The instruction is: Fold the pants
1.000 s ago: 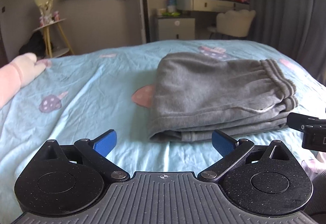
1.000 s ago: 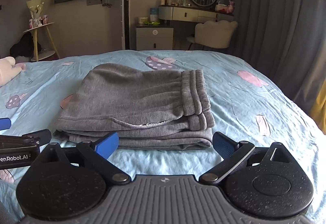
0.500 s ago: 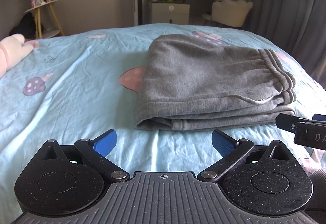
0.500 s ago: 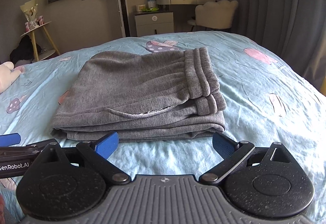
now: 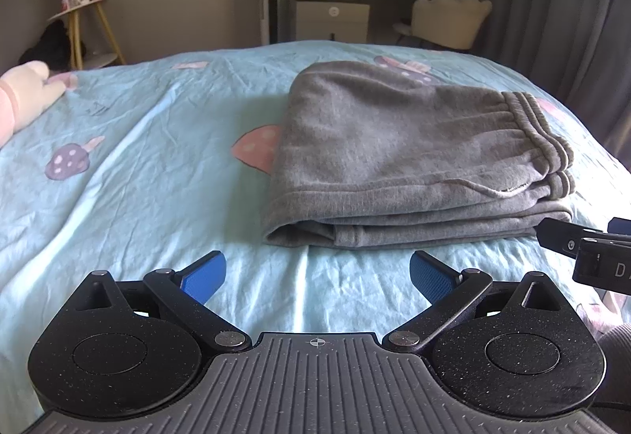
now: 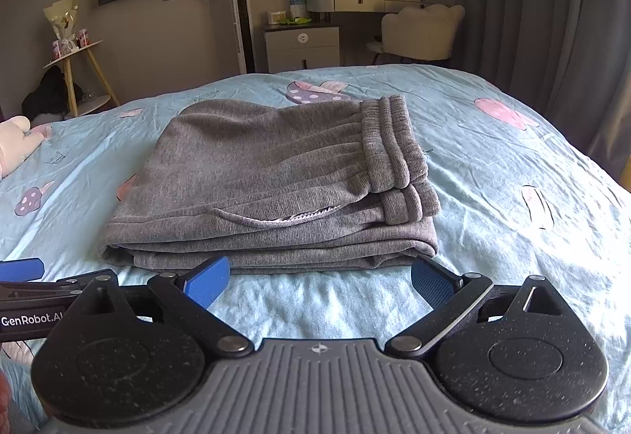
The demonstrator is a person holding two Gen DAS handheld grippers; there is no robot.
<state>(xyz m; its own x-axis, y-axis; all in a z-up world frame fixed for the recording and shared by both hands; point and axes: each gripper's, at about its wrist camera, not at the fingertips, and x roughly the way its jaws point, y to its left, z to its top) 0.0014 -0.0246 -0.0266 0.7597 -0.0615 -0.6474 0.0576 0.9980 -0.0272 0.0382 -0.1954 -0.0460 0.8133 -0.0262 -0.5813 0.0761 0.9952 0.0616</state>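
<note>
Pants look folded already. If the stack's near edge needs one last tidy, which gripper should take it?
Right, probably. The right gripper sits open squarely before the near edge of the grey pants; the left gripper, also open, faces mostly bare sheet.

- The left black two-finger gripper with blue pads (image 5: 317, 274) points forward and level, its jaws spread wide with nothing between them.
- The right black two-finger gripper with blue pads (image 6: 320, 281) sits just beside it at about the same height, jaws equally wide apart and empty.
</note>
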